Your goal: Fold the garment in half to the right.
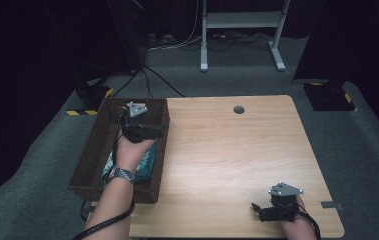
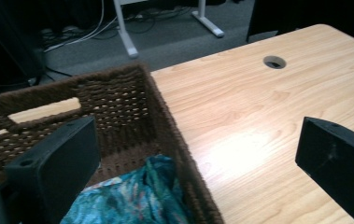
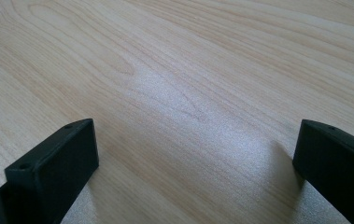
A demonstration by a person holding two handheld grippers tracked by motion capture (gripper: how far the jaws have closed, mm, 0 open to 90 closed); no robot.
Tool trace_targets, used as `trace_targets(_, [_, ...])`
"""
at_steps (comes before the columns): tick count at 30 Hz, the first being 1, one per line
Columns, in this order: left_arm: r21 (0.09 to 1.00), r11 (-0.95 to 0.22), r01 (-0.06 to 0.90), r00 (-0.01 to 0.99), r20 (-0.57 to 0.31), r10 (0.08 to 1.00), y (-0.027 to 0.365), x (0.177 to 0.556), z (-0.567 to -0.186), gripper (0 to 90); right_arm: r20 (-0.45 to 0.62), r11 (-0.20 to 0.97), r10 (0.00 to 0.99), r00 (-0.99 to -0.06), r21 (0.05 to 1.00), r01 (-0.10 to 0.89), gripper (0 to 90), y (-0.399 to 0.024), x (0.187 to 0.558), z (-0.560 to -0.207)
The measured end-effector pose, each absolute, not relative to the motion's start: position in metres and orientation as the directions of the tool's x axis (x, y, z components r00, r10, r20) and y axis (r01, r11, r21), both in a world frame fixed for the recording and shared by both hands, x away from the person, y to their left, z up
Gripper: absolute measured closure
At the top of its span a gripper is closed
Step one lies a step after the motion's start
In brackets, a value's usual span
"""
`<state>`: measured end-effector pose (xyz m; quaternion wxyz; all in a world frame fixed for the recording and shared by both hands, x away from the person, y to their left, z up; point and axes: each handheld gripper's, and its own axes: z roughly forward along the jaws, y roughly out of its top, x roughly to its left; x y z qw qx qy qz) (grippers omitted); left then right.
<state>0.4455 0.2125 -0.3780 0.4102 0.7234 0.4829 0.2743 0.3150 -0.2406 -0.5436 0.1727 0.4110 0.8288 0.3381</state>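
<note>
A dark brown woven basket stands on the left end of the wooden table. A teal patterned cloth lies crumpled in its near right part. My left gripper hovers above the basket's right side, over the cloth, with its jaws wide apart and nothing between them. In the left gripper view the cloth lies below the open left gripper, beside the basket's right wall. My right gripper rests open near the table's front right edge. In the right gripper view, bare wood lies between the jaws of the right gripper.
A round cable hole sits near the table's far edge. Behind the table, white desk legs and loose cables lie on grey carpet. Yellow-and-black marked plates flank the table on the floor.
</note>
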Motion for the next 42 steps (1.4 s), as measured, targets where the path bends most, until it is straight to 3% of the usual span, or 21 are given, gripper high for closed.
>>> trace_targets(17, [0.863, -0.174, 0.475, 0.435, -0.059, 0.898, 0.177, 0.433, -0.390, 0.1, -0.007, 0.433, 0.798, -0.603, 0.703, 0.564, 0.0, -0.241, 0.314, -0.544])
trace_targets(42, [0.881, -0.212, 0.423, 0.606, -0.101, 0.789, 0.069, 0.422, -0.400, 0.1, -0.006, 0.438, 0.791, -0.611, 0.703, 0.560, 0.0, -0.240, 0.313, -0.544])
